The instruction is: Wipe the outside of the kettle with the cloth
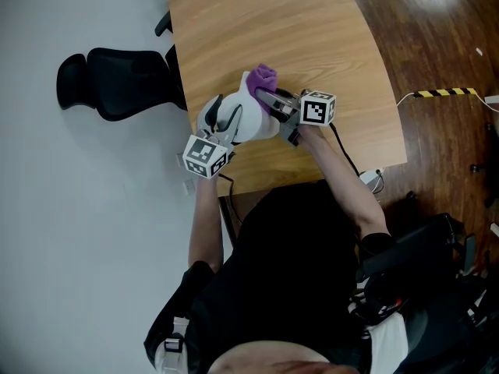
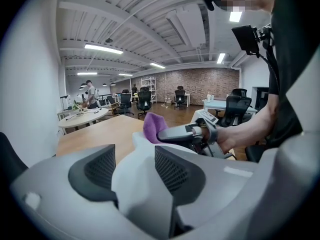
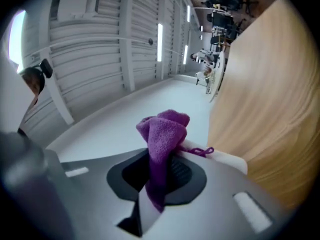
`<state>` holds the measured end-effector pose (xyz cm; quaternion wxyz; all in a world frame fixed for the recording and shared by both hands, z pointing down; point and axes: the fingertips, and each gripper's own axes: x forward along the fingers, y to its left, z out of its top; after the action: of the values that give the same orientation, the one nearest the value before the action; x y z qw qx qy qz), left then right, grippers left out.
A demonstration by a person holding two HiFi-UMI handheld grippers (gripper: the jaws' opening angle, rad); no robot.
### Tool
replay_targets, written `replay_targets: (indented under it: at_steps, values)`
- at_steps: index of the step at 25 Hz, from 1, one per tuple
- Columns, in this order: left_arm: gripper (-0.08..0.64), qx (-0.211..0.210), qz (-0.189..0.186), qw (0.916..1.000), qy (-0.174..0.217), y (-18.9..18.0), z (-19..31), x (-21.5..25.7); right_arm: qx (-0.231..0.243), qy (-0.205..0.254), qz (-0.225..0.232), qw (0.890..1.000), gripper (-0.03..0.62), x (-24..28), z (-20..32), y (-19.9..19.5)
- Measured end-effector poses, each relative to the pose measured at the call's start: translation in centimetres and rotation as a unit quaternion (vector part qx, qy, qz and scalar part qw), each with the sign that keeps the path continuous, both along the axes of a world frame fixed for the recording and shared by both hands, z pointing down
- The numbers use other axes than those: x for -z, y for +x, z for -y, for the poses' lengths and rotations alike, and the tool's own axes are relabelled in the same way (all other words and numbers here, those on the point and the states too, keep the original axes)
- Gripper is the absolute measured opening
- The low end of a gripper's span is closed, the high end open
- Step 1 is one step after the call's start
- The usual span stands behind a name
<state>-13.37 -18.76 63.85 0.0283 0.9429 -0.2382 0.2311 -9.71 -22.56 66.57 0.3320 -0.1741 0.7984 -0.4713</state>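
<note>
A white kettle stands near the front middle of the wooden table. My left gripper comes at it from the near left and is shut on a white part of the kettle, which fills the gap between its dark pads. My right gripper reaches in from the right and is shut on a purple cloth. In the right gripper view the cloth bunches out of the jaws against the kettle's white top edge. The left gripper view shows the cloth beyond the kettle.
A black office chair stands on the pale floor left of the table. The table's front edge is close to the person's body. A white cable and plug lie at the right corner, with yellow-black tape on the wooden floor.
</note>
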Motion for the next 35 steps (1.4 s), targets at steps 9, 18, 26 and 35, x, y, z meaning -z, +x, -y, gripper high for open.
replay_targets:
  at_steps: [9, 18, 26, 35]
  values:
    - [0.006, 0.022, -0.020, 0.9996, 0.000, 0.0, 0.0, 1.1, 0.058, -0.237, -0.162, 0.956, 0.052, -16.9, -0.3, -1.4]
    - [0.006, 0.179, -0.156, 0.9651, -0.110, -4.1, 1.8, 1.7, 0.051, -0.152, -0.070, 0.985, 0.051, -9.2, -1.0, -1.7]
    - [0.006, 0.070, -0.095, 0.9838, -0.135, -3.9, 3.2, 0.8, 0.059, -0.199, -0.022, 0.978, 0.051, -12.1, -9.4, -2.8]
    - [0.006, 0.113, 0.010, 0.9925, -0.044, -2.2, -0.2, 0.2, -0.064, 0.008, 0.013, 0.998, 0.052, 7.2, -3.0, 6.6]
